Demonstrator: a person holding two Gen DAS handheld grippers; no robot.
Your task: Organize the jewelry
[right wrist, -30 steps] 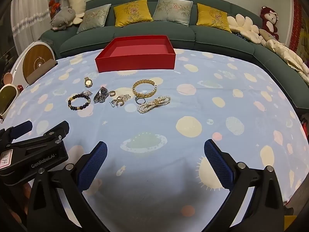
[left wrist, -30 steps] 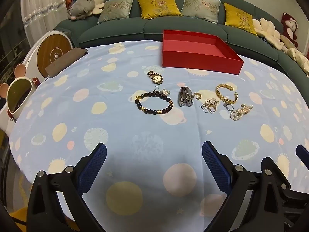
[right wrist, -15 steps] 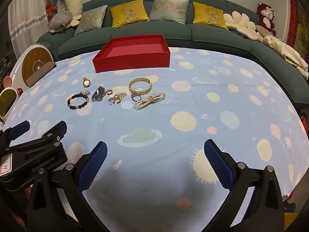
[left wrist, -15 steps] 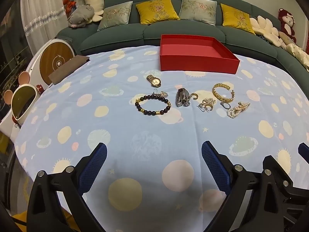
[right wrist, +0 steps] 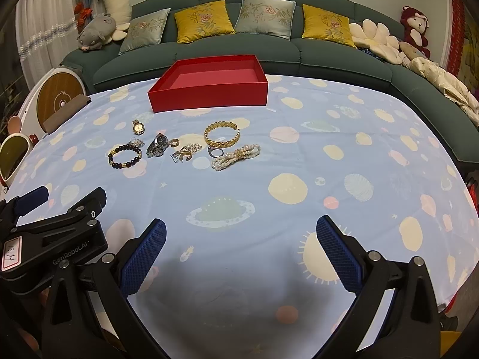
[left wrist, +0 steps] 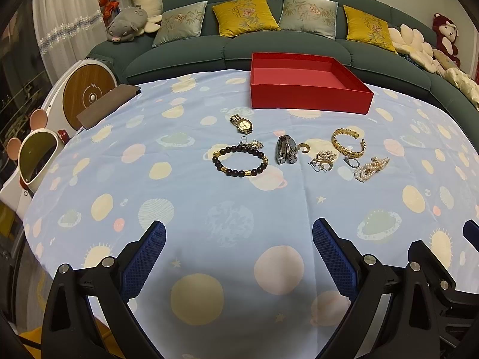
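Observation:
Several jewelry pieces lie mid-table: a dark bead bracelet (left wrist: 239, 161) (right wrist: 124, 156), a gold watch (left wrist: 241, 123) (right wrist: 138, 126), a dark steel watch (left wrist: 286, 149) (right wrist: 157, 145), a gold bangle (left wrist: 348, 142) (right wrist: 221, 133), a pearl bracelet (left wrist: 371, 168) (right wrist: 236, 156), a ring (right wrist: 215, 151) and a gold brooch (left wrist: 323, 160). An open, empty red box (left wrist: 308, 95) (right wrist: 209, 97) stands behind them. My left gripper (left wrist: 239, 254) and right gripper (right wrist: 241, 251) are open, empty, near the table's front edge, well short of the jewelry.
The table has a blue planet-print cloth (left wrist: 227, 224). A green sofa (left wrist: 269, 45) with cushions curves behind it. A white round device (left wrist: 86, 95) and a brown pad (left wrist: 107, 106) sit at the left edge. The left gripper's body (right wrist: 51, 239) shows at left in the right wrist view.
Both grippers have drawn back and risen slightly, so the jewelry and box look a little farther away. Nothing on the table has moved.

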